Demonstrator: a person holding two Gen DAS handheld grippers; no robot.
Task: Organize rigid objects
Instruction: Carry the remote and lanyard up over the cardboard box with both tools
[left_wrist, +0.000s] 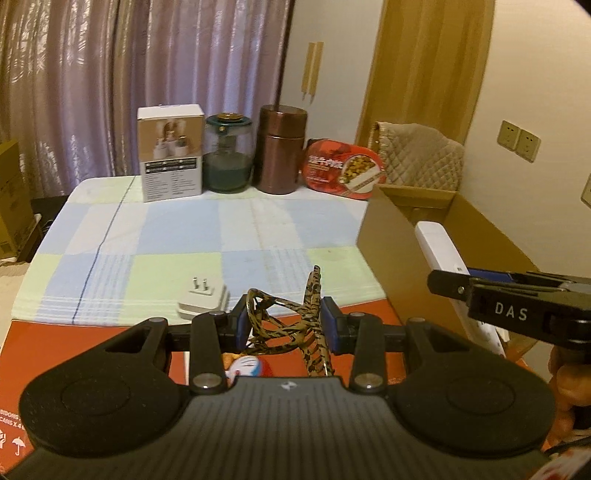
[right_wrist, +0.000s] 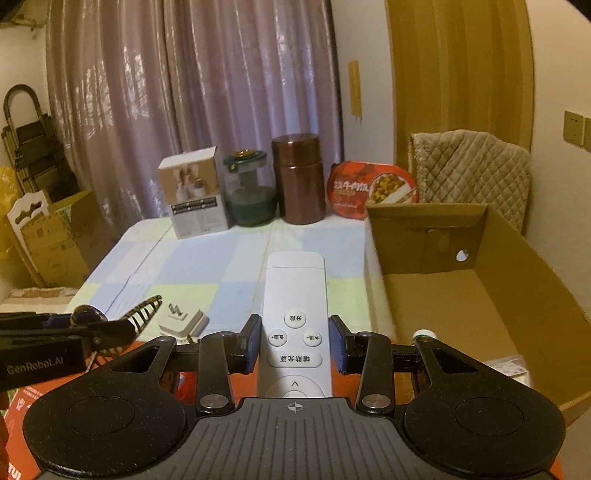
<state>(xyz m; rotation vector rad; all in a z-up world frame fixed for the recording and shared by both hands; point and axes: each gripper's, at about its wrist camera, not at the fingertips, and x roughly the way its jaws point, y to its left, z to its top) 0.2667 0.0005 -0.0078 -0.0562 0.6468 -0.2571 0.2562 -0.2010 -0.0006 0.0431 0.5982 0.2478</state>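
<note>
My left gripper (left_wrist: 286, 323) is shut on a leopard-print hair claw clip (left_wrist: 291, 321) and holds it above the red box at the table's near edge. The clip's teeth also show in the right wrist view (right_wrist: 142, 312). My right gripper (right_wrist: 294, 341) is shut on a white remote control (right_wrist: 294, 306), which points forward just left of the open cardboard box (right_wrist: 443, 295). The remote also shows in the left wrist view (left_wrist: 439, 251) over the cardboard box (left_wrist: 391, 236). A white plug adapter (left_wrist: 203, 297) lies on the checked tablecloth, and it shows in the right wrist view (right_wrist: 181, 320) too.
At the table's far edge stand a white carton (left_wrist: 170, 151), a glass jar with a green lid (left_wrist: 229, 151), a brown canister (left_wrist: 282, 147) and a red meal tray (left_wrist: 343, 170). A red flat box (left_wrist: 74, 354) lies under my left gripper. A quilted chair back (right_wrist: 469, 166) stands behind the cardboard box.
</note>
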